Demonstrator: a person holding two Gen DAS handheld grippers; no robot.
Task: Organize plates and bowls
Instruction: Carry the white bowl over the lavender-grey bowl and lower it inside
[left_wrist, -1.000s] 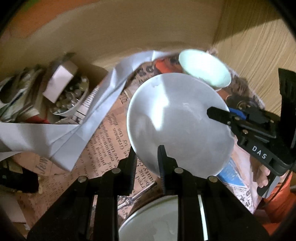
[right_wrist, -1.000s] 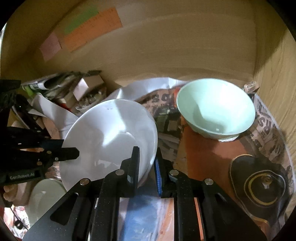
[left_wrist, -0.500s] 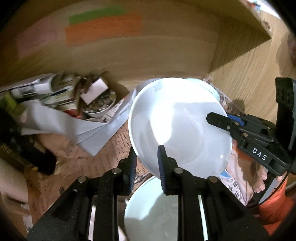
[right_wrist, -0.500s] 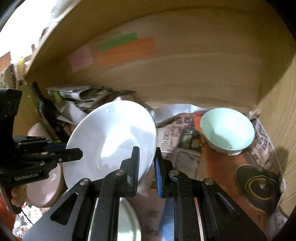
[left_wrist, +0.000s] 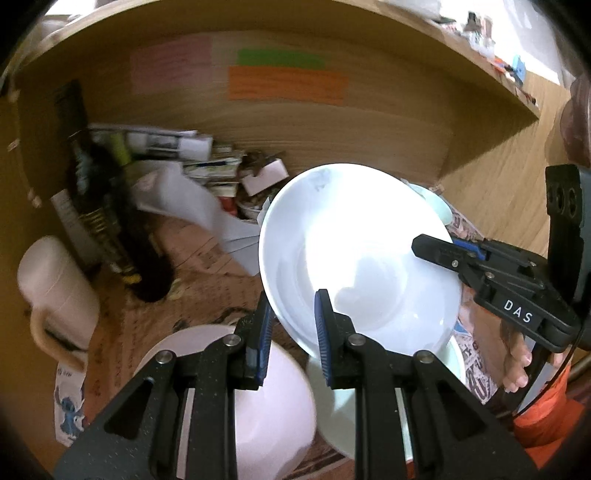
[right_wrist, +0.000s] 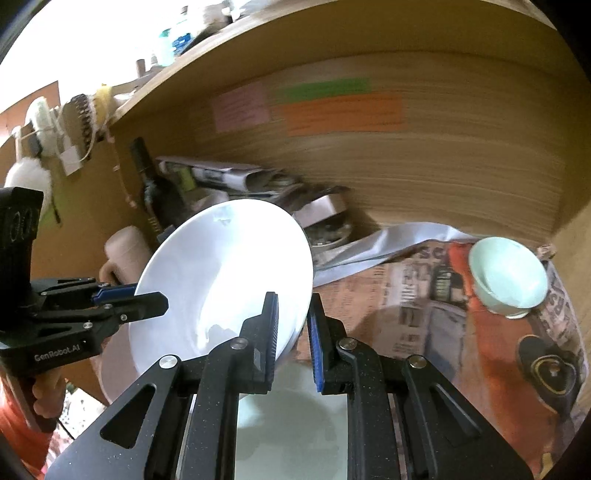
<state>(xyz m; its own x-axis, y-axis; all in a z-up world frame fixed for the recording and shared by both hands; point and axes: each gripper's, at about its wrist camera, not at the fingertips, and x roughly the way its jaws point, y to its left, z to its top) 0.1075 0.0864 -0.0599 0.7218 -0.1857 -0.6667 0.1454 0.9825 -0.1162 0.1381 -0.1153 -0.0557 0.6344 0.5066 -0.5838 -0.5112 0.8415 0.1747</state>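
Together, the left gripper (left_wrist: 291, 328) and the right gripper (right_wrist: 293, 332) hold one white plate (left_wrist: 354, 254) tilted in the air, each clamped on its rim from an opposite side: the left gripper's blue-padded fingers (left_wrist: 322, 332) pinch the lower edge in its own view, while the right gripper (left_wrist: 439, 251) bites the plate's right edge there. Seen from the right wrist, the left gripper (right_wrist: 122, 299) grips the plate (right_wrist: 225, 280) at its left edge. Directly below the raised plate, at the near edge of the shelf, sit a pale pink bowl (left_wrist: 266, 406) and, just beside it, a pale green plate (left_wrist: 340, 410), which the right wrist view shows under the grippers (right_wrist: 291, 428). Newspaper (right_wrist: 417, 295) lines the shelf floor. Farther back, toward the right rear corner, a mint-green bowl (right_wrist: 508, 277) stands upright on the newspaper, well apart from the held plate. A pink mug (left_wrist: 55, 291) stands at the left side. Along the rear wall lie crumpled white paper (left_wrist: 192, 206) and a cluttered pile of papers, with pink, green and orange notes (left_wrist: 288, 85) stuck on the wooden back panel.
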